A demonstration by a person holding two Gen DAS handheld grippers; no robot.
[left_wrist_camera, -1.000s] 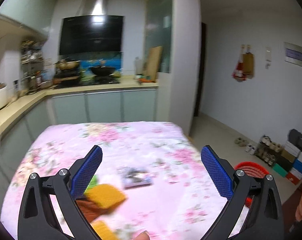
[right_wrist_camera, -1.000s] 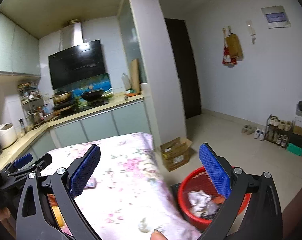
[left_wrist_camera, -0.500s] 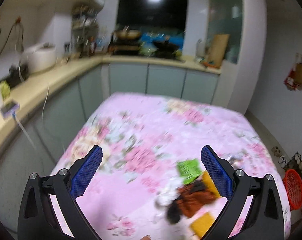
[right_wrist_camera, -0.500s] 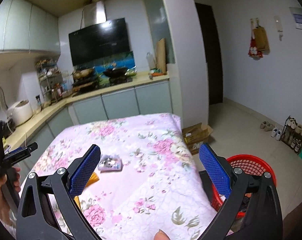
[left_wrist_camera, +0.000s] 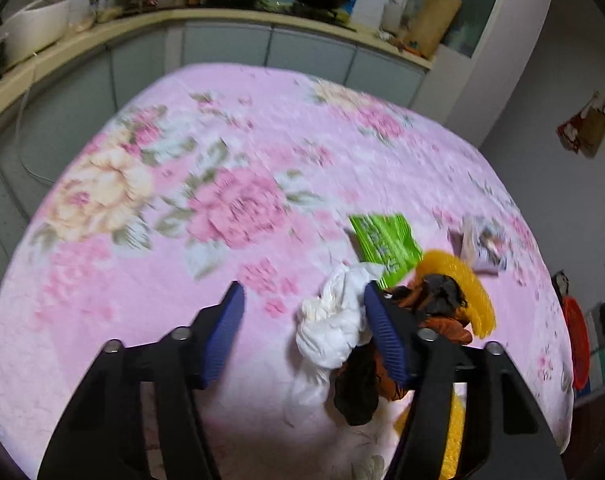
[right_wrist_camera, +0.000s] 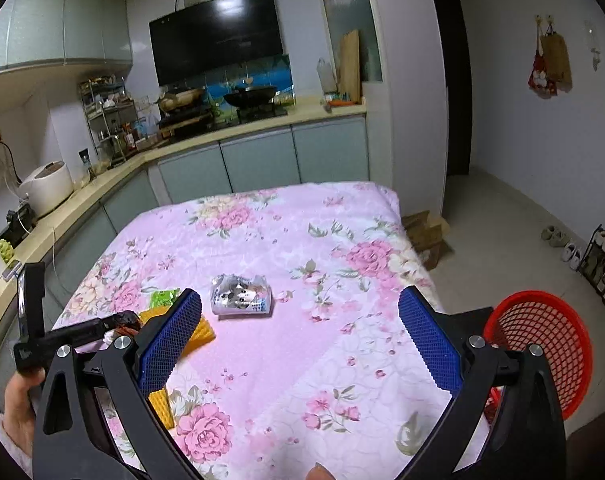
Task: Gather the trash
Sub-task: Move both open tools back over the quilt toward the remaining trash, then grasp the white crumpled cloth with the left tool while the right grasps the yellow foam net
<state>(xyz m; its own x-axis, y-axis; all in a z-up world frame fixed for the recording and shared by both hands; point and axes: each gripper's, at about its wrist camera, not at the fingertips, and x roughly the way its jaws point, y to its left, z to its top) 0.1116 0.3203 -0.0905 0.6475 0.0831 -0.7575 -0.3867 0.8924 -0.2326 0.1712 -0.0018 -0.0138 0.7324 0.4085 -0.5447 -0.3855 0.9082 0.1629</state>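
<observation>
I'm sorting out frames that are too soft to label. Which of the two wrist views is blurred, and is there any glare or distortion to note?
Left wrist view: motion-smeared, the floral cloth and green wrapper soft. Right wrist view: sharper, the crumpled silver packet readable, glare on the black range hood. Both views: fisheye bending of the counter, dark corner vignette.

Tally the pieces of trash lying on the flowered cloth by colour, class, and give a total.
White: 1, the tissue wad
Green: 1, the wrapper
Yellow: 2, the pieces
Orange and black: 1, the crumpled wrapper
Silver printed: 1, the packet
Total: 6
</observation>
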